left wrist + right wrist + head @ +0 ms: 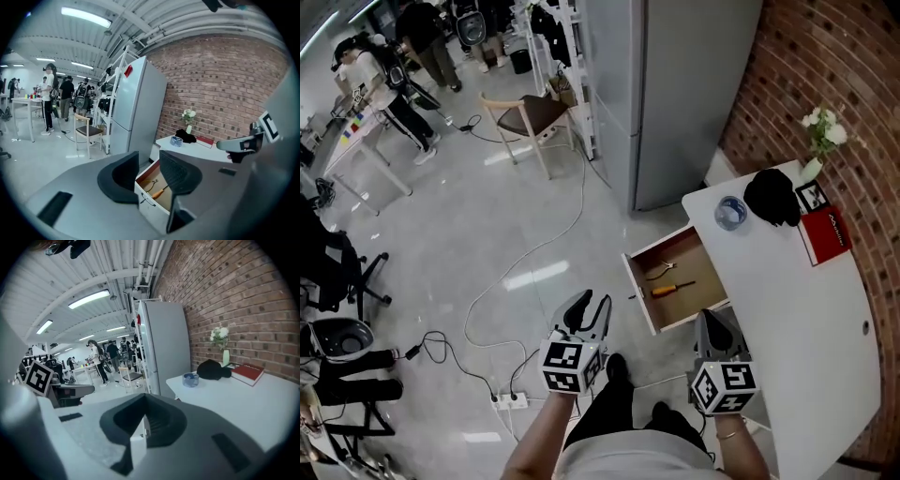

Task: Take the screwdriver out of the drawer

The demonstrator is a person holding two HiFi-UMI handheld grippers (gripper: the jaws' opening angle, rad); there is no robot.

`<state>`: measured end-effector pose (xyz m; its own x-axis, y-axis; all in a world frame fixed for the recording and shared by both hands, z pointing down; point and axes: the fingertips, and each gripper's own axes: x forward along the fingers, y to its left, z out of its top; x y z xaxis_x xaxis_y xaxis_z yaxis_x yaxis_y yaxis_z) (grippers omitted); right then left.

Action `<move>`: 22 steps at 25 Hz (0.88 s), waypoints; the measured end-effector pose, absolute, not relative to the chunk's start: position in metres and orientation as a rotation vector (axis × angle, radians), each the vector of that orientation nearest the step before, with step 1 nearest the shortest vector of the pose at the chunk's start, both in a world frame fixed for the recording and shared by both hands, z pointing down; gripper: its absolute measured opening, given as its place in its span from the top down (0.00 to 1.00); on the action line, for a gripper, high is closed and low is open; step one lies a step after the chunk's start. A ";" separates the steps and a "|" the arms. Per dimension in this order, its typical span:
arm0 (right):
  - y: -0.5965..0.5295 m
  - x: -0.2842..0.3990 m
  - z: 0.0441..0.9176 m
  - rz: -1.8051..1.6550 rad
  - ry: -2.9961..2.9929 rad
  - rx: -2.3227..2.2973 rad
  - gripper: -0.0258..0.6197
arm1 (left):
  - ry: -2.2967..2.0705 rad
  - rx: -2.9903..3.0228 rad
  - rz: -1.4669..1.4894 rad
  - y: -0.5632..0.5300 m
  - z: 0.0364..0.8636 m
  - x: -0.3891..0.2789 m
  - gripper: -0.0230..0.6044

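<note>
Head view: screwdriver (672,289) lies in the pulled-out drawer (640,298), handle toward the drawer front. Left hand-held gripper (592,305) and right hand-held gripper (711,319), jaws apart, empty, face that front; right appears nearer.

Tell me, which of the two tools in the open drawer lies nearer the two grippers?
The orange-handled screwdriver; the thinner, curved tool lies beyond it.

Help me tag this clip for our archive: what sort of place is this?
Likely a shared lab or workshop space, not a home: long strip lights under exposed ceiling pipes, white power cables trailing over a pale polished floor, and people standing by a white worktable in the background.
</note>
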<state>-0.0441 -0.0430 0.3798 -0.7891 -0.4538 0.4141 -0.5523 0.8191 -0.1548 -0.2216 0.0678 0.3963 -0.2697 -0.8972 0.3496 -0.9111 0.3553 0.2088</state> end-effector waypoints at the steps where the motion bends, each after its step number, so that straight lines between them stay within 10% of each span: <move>1: -0.044 -0.046 0.380 0.382 -2.632 0.782 0.96 | -2.198 1.599 0.055 0.062 0.398 -0.226 0.75; 22: -0.095 0.002 0.446 0.532 -2.496 1.051 0.96 | -1.784 1.889 0.457 -0.080 0.504 -0.166 0.73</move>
<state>0.0022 -0.0951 0.4463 -0.6486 -0.5924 0.4779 -0.7358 0.6487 -0.1945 -0.1662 -0.0796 0.5039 0.0859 -0.8248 0.5588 -0.9919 -0.0182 0.1256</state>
